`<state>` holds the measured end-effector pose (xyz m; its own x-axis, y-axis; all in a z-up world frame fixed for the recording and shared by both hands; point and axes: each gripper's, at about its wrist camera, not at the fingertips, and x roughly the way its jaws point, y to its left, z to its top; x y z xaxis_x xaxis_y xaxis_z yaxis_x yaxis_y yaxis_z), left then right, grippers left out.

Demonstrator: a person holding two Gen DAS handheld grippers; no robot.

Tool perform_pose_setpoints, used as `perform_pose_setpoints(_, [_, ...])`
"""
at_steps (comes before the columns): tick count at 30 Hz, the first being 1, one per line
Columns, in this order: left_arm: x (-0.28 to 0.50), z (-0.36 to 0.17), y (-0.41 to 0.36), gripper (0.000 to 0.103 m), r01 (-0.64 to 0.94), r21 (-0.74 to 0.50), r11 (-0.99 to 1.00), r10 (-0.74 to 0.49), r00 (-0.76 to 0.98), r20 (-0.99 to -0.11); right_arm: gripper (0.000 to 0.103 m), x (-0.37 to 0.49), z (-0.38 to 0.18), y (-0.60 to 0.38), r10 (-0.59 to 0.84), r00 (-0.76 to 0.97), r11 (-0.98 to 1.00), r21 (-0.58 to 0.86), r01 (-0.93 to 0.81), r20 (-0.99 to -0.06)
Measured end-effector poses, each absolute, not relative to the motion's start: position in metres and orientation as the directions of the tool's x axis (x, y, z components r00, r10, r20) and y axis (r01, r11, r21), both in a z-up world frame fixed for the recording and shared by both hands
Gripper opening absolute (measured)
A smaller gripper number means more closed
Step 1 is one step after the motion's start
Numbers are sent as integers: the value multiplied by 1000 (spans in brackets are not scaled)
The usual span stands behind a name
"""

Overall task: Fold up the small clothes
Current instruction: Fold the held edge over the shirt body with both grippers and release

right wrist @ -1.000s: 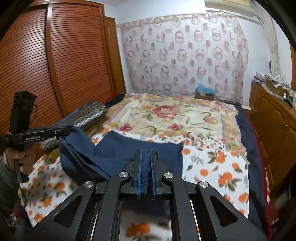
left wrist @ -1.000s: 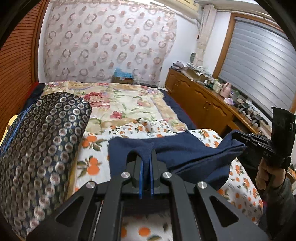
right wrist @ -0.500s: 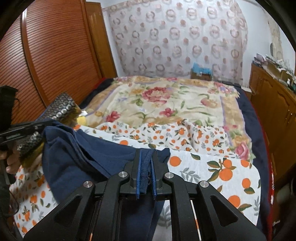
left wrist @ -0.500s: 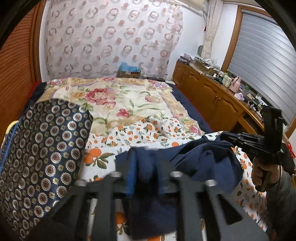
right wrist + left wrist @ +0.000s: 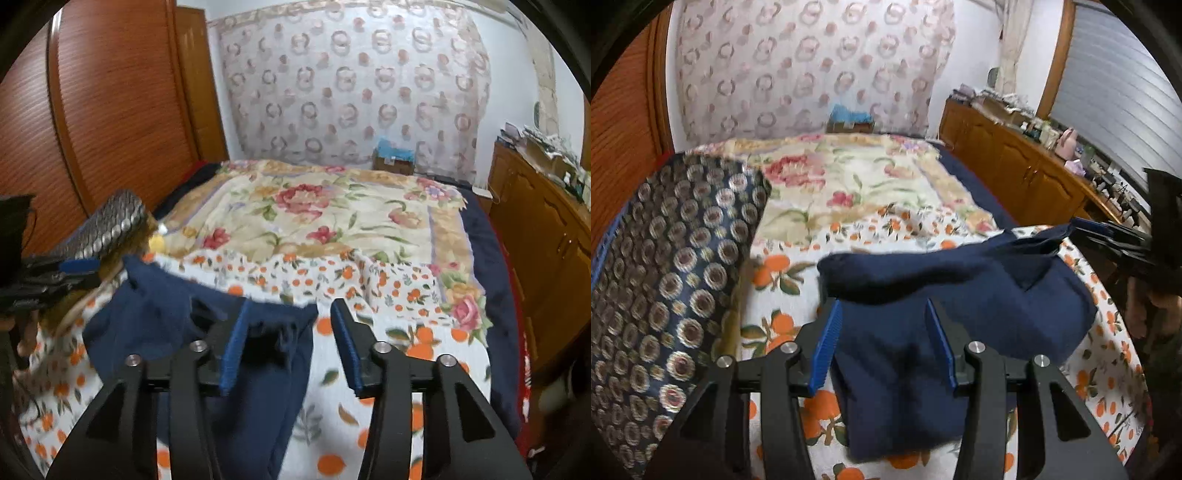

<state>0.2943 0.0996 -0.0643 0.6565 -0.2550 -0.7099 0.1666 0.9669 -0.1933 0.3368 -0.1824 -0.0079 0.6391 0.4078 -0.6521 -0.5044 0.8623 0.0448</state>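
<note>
A navy blue garment [image 5: 960, 302] lies doubled over on the orange-print sheet [image 5: 783, 280] of the bed. My left gripper [image 5: 882, 332] hangs just above its near left part. Its jaws are opening; the cloth lies between and under the blue pads [image 5: 827, 347], which do not press on it. The right wrist view shows my right gripper [image 5: 290, 332] with jaws also opening over the garment [image 5: 155, 317]; a loose corner sits between the pads, free of them. Each gripper shows in the other's view: the right gripper [image 5: 1108, 240] at the right edge, the left gripper [image 5: 55, 277] at the left edge.
A dark bolster with ring patterns [image 5: 676, 277] lies along the bed's left side. A floral quilt [image 5: 857, 184] covers the far half of the bed. A wooden cabinet [image 5: 1027, 177] with clutter on top runs along the right; wooden wardrobe doors [image 5: 110, 110] stand at the left.
Both grippers were shut on the garment's corners and lifted it; now both stand open and the cloth has dropped folded onto the sheet. Both hands came forward and lower.
</note>
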Motion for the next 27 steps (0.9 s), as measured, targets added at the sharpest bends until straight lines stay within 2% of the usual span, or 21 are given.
perform_pose_setpoints(9, [311,-93,101,46,133,-183,974,-226,617,-754,51,338,-33,-177,407,580,839,37,-543,-706])
perform_pose_setpoints(16, [317,-108,110,46,105,-238,966,-253,592,-766,49,368,-46,-159,464,528,789,60,-612,-711])
perform_pose_setpoints(18, [317,-107,111,46,102,-241,965,-253,595,-763,43,370,-47,-154,482,511,770,65,-635,-712])
perform_pose_setpoints(20, [319,-105,111,46,100,-237,966,-249,599,-761,26,373,-49,-152,490,494,761,75,-645,-718])
perform_pose_setpoints(21, [321,-104,111,46,98,-238,966,-248,600,-760,21,376,-50,-153,497,487,760,89,-644,-719])
perform_pose_setpoints(22, [323,-103,112,46,95,-237,967,-245,602,-760,8,378,-51,-155,505,481,758,102,-644,-717])
perform_pose_setpoints(25, [332,-99,112,46,88,-235,968,-238,613,-753,3,380,-47,-162,527,493,765,134,-629,-692])
perform_pose_setpoints(27, [337,-97,112,46,73,-225,972,-220,632,-743,2,381,-42,-169,477,559,820,113,-562,-678])
